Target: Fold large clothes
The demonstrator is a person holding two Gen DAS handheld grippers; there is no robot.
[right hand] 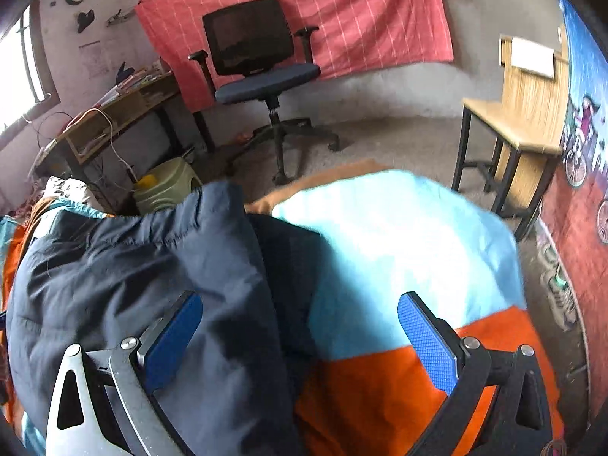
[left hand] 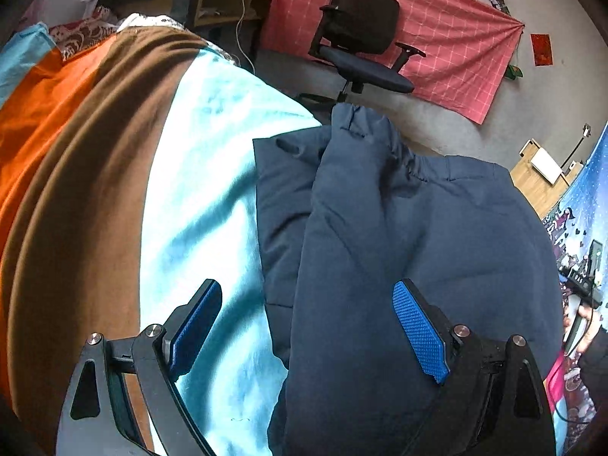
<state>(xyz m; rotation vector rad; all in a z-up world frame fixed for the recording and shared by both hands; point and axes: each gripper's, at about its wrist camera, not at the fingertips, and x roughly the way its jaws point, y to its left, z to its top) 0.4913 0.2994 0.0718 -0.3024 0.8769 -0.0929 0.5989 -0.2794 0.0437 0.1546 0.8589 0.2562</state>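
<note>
Left wrist view: left gripper [left hand: 307, 326] spread wide, empty above navy jacket [left hand: 399, 228], right gripper [right hand: 300, 342] likewise spread, probably lining up the next fold.

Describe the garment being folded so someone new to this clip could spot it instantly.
Find the bed sheet with its pale blue, brown and orange bands. On it lies the navy padded jacket, partly folded. It is the only dark, puffy item there; everything around it is flat, bright cloth.
</note>
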